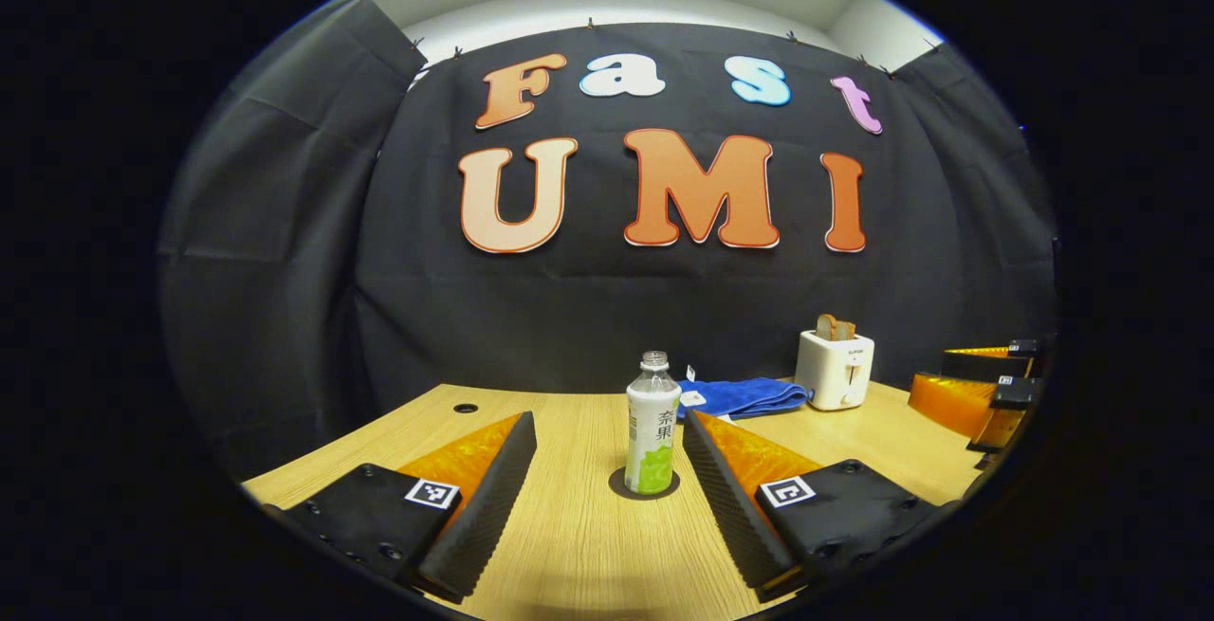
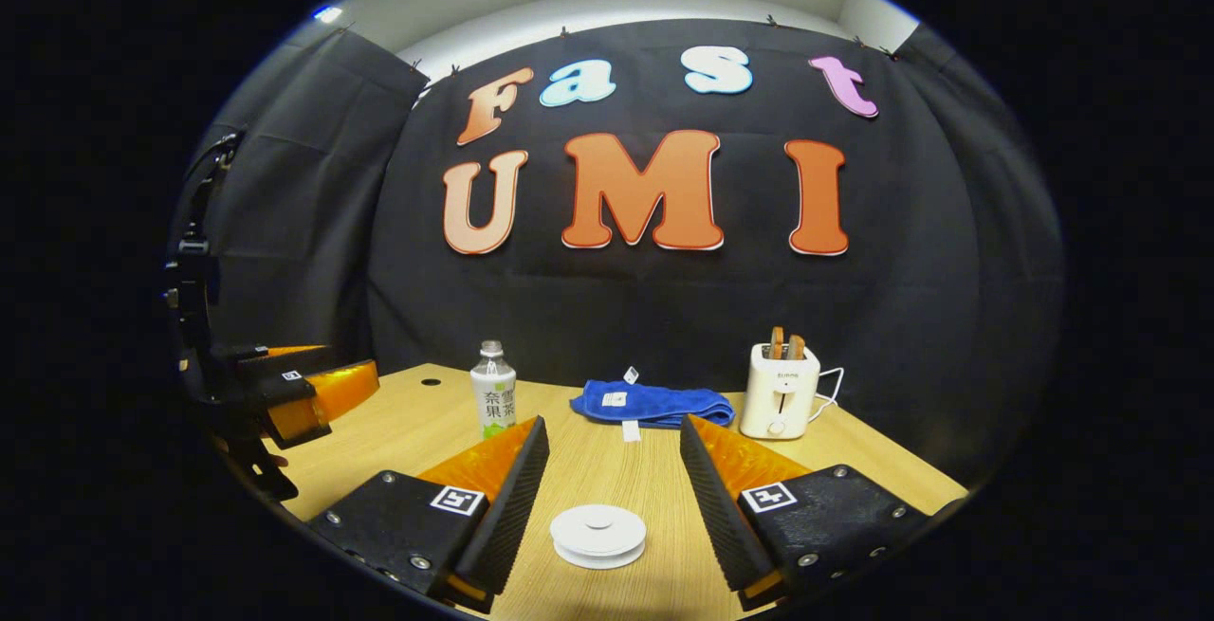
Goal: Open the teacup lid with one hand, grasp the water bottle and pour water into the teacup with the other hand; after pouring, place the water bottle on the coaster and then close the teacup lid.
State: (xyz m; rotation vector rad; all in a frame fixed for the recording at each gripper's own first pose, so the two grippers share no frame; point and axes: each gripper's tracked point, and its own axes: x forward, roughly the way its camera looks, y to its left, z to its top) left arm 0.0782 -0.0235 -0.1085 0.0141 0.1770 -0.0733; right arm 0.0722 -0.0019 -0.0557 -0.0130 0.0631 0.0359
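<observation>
Both grippers spread, empty. Water bottle (image 1: 652,427) mid-tabletop on coaster (image 1: 644,486) — light, slick plastic; grip mid-label. Teacup lid (image 2: 598,533) near front edge — fragile.

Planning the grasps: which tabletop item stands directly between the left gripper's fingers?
The clear plastic water bottle with the white-and-green label, upright on a dark round coaster; the blue towel and white toaster sit farther right.
</observation>
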